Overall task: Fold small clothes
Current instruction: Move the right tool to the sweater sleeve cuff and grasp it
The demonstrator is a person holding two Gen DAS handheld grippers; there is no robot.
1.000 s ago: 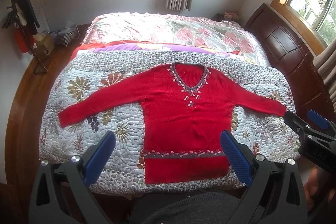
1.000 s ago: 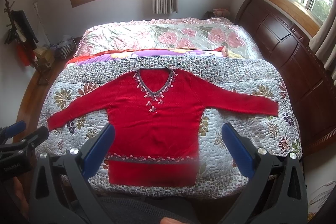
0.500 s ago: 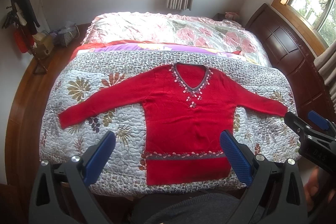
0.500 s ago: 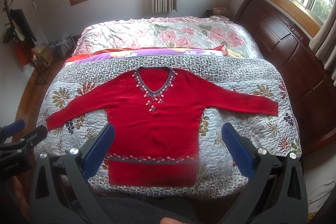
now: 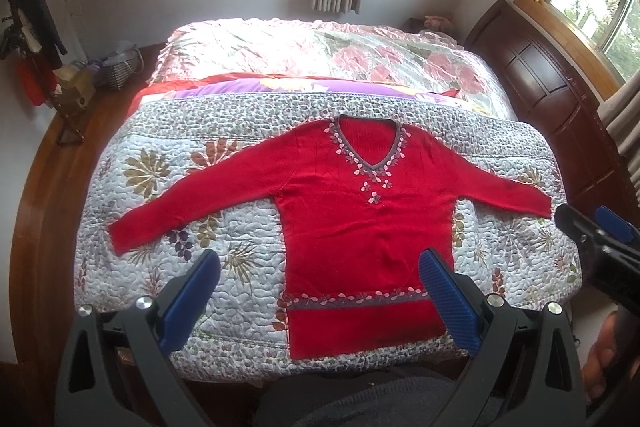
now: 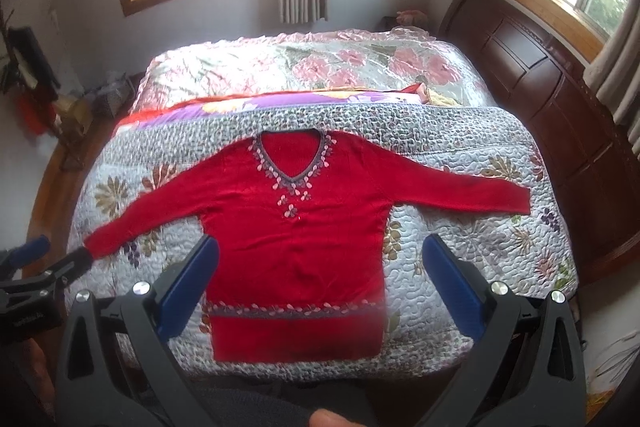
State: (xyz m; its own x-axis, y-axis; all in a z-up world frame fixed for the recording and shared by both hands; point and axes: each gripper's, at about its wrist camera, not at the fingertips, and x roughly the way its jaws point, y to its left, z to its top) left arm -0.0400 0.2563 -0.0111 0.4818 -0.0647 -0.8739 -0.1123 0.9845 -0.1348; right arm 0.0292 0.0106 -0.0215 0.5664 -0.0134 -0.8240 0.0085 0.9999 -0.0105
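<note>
Bed (image 5: pixel 400 67) fills most of both views, w/ a grey floral quilt (image 5: pixel 160 187) over its near half and a pink-flowered cover (image 5: pixel 320 51) on the far half. Dark wood headboard (image 5: pixel 560 99) runs along the right side, windows above it and on the far wall.

Red sweater (image 5: pixel 360 219) lies flat, front up, on the quilt near the bed's near edge: V-neck w/ grey-pink trim toward the far side, hem w/ matching band nearest the camera, both sleeves spread out to the sides and angled slightly down. Not folded yet.

Left gripper (image 5: pixel 318 297) hovers above the sweater's lower part, blue pads wide apart, nothing between them, not touching the cloth. Right gripper (image 6: pixel 320 281) likewise wide open and empty, held over the hem area, clear of the fabric. Each gripper's tip also shows at the edge of the other's view, beside a sleeve cuff; contact w/ the cuff can't be told.
</note>
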